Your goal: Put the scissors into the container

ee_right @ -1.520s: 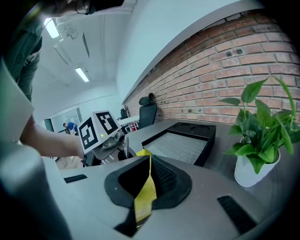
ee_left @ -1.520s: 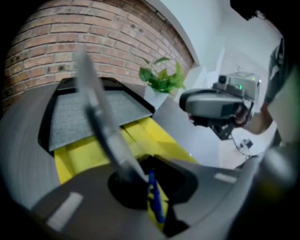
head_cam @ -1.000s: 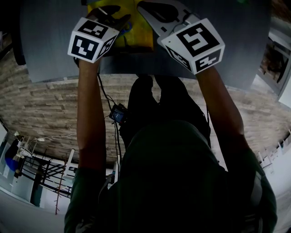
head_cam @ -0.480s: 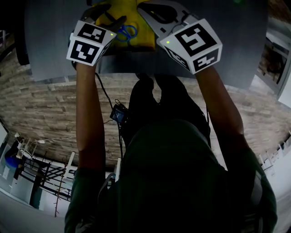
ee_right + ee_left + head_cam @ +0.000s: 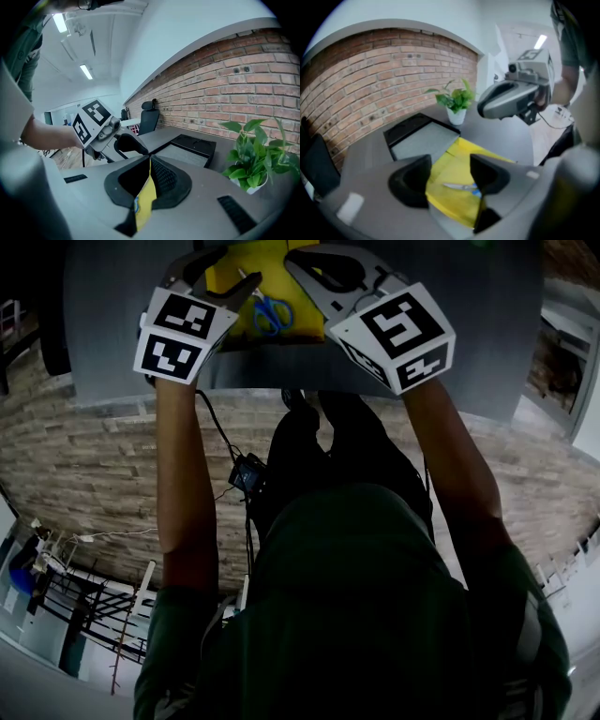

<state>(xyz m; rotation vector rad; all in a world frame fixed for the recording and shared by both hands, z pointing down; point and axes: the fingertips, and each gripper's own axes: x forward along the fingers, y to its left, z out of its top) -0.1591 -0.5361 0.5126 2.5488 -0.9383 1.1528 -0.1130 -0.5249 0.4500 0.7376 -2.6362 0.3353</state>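
Note:
The blue-handled scissors (image 5: 270, 310) (image 5: 462, 186) lie free on the yellow container (image 5: 246, 266) (image 5: 458, 161), which rests flat on the grey table (image 5: 469, 343). My left gripper (image 5: 225, 273) (image 5: 451, 177) hovers just above them. Its jaws are opening, the pads touch nothing, and the scissors show in the gap below. My right gripper (image 5: 305, 261) (image 5: 149, 174) is shut on the container's yellow edge (image 5: 146, 199) at the right. The left gripper (image 5: 108, 131) also shows in the right gripper view, and the right gripper (image 5: 513, 96) in the left gripper view.
A black tray (image 5: 421, 137) (image 5: 191, 147) sits behind the yellow container. A potted plant (image 5: 456, 104) (image 5: 255, 152) stands beyond it by the brick wall (image 5: 370, 79). An office chair (image 5: 149, 121) stands at the table's far end. The person's legs are below the table's near edge.
The left gripper's jaws have spread and it has drawn back a little to the left. The scissors, earlier at its jaws, now lie loose on the yellow container. The right gripper has barely moved.

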